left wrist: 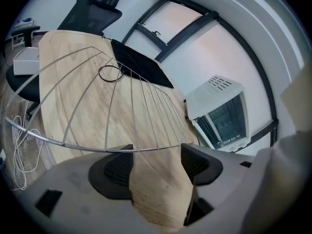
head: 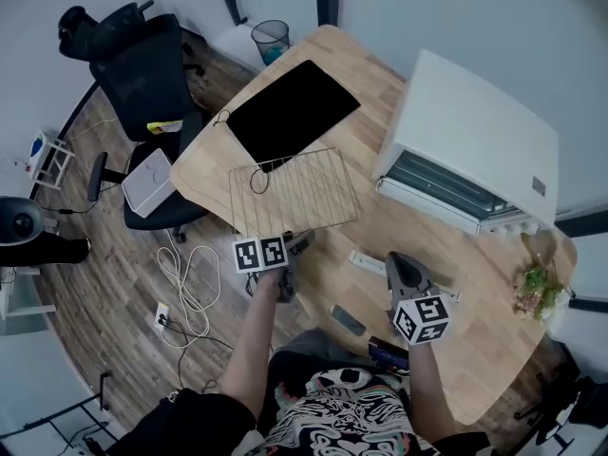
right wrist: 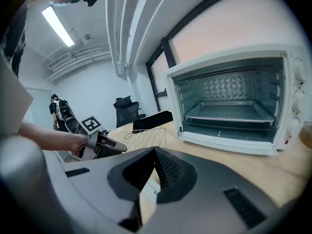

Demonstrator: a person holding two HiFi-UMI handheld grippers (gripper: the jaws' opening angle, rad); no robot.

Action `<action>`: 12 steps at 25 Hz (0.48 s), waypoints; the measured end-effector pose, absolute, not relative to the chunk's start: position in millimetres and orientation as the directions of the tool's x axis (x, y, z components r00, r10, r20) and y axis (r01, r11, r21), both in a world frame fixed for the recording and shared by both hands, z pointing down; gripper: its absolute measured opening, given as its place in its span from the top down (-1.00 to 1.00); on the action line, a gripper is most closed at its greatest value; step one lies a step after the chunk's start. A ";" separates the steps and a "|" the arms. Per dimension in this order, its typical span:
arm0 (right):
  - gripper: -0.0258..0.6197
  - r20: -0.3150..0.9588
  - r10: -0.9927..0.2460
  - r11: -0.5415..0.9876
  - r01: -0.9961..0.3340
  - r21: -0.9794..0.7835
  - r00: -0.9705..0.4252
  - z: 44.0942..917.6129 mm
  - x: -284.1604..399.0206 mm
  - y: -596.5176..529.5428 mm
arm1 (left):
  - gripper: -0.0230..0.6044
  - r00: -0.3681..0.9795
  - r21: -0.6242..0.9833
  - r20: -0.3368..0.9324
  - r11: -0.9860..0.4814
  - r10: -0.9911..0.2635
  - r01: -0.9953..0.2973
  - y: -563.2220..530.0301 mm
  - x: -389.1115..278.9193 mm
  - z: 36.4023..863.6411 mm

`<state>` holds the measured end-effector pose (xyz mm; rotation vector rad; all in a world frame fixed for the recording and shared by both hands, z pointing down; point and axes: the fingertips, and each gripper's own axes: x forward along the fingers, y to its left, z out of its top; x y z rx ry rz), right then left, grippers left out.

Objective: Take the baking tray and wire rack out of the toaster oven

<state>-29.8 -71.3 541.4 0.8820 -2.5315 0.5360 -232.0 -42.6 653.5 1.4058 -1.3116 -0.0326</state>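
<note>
Head view: your wire rack [head: 294, 190] lies out on the counter [head: 456, 288]. Your left gripper [head: 300, 245] holds its jaws wide at the rack's near edge; your right gripper [head: 395, 262] has its jaws closed, empty. A metal tray [right wrist: 229, 112] seemingly remains inside the open toaster oven [head: 475, 131].

One wire rack [head: 294, 193], one black tray [head: 293, 110], one toaster oven [head: 465, 131].

Wht toaster oven [head: 475, 131] far R; blk baking tray [head: 293, 110] far L; silver wire rack [head: 294, 193]; light wood-grain table [head: 484, 293].
</note>
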 end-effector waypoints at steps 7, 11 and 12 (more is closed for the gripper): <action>0.92 0.470 -0.534 0.715 -0.672 -0.192 -0.703 530.7 -18.2 -66.9 | 0.03 0.394 0.710 0.618 0.269 -0.680 -0.651 -33.0 -226.5 651.8; 0.92 0.465 -0.562 0.700 -0.692 -0.173 -0.684 526.2 -7.8 -64.7 | 0.03 0.378 0.692 0.621 0.254 -0.686 -0.676 -25.2 -224.2 653.6; 0.92 0.464 -0.568 0.697 -0.697 -0.169 -0.680 524.9 -4.6 -64.1 | 0.03 0.373 0.688 0.621 0.251 -0.689 -0.681 -24.0 -223.3 654.0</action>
